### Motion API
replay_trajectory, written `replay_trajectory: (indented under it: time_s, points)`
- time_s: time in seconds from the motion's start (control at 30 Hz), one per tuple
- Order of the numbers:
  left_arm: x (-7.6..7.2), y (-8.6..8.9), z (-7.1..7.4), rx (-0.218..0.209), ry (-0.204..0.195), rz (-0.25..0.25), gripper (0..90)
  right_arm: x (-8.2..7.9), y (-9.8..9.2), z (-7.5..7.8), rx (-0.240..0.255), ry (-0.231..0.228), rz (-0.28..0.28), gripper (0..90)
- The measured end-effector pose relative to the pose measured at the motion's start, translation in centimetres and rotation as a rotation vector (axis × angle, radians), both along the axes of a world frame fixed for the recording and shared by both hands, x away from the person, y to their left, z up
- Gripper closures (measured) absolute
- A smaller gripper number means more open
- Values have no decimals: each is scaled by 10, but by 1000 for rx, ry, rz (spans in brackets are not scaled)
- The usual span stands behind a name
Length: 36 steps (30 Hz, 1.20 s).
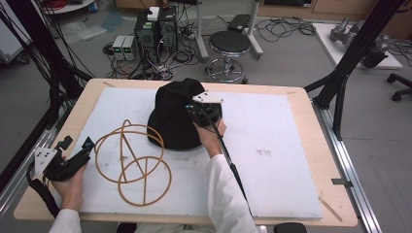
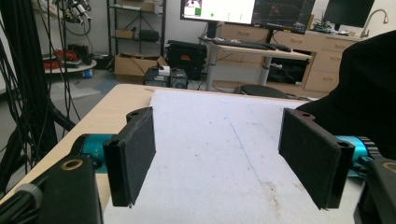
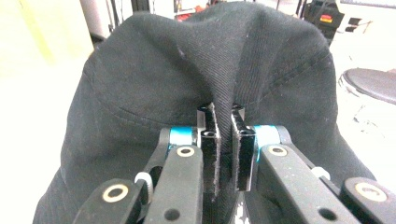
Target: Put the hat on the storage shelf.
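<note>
Right gripper (image 3: 223, 140): jaws nearly together, pinching a fold of the black hat (image 3: 187, 84). In the right gripper view the cloth rises in a ridge straight up from between the pads, and the crown spreads to both sides of the jaws and beyond them. In the high view the same gripper (image 1: 197, 112) sits at the hat's (image 1: 171, 116) near right side, hand behind it, cable trailing back toward the person.

Left gripper (image 2: 219, 158): jaws wide apart, nothing between them, just bare white mat (image 2: 210, 135) ahead. The hat (image 2: 359, 98) shows at the far right edge of the left gripper view, beyond the right-hand jaw, not touching it. In the high view this gripper (image 1: 75, 143) rests at the mat's (image 1: 272, 145) left edge, held low, well apart from the hat.

Wire frame (image 1: 132, 162) of tan hoops lies on the mat just right of the left gripper, between the two grippers, its far loop close to the hat's brim; cannot tell if they touch. Neither gripper touches the frame.
</note>
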<state>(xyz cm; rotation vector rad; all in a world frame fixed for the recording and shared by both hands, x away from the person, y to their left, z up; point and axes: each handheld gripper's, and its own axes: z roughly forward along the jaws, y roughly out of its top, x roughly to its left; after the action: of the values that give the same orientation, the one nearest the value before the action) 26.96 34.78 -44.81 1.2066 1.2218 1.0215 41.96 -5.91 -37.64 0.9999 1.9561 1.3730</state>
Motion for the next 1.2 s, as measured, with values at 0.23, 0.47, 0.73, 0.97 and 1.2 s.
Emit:
replay_trajectory:
  time_s: [0.23, 0.47, 0.73, 0.97, 1.2]
  points:
    - [0, 0, 0, -4, -2, 2, 275, -6, -14, 14, 57, -46, 6, 856]
    - [0, 0, 0, -4, -2, 5, 275, -15, -32, 31, 130, -106, -3, 857]
    - [0, 0, 0, -2, -1, 5, 275, -25, -56, 53, 195, -174, -8, 858]
    - [1, -1, 0, 3, -3, 4, 275, -39, -73, 72, 264, -257, -11, 858]
    - [0, -3, 1, 12, -10, 9, 275, -54, -84, 88, 342, -324, 2, 857]
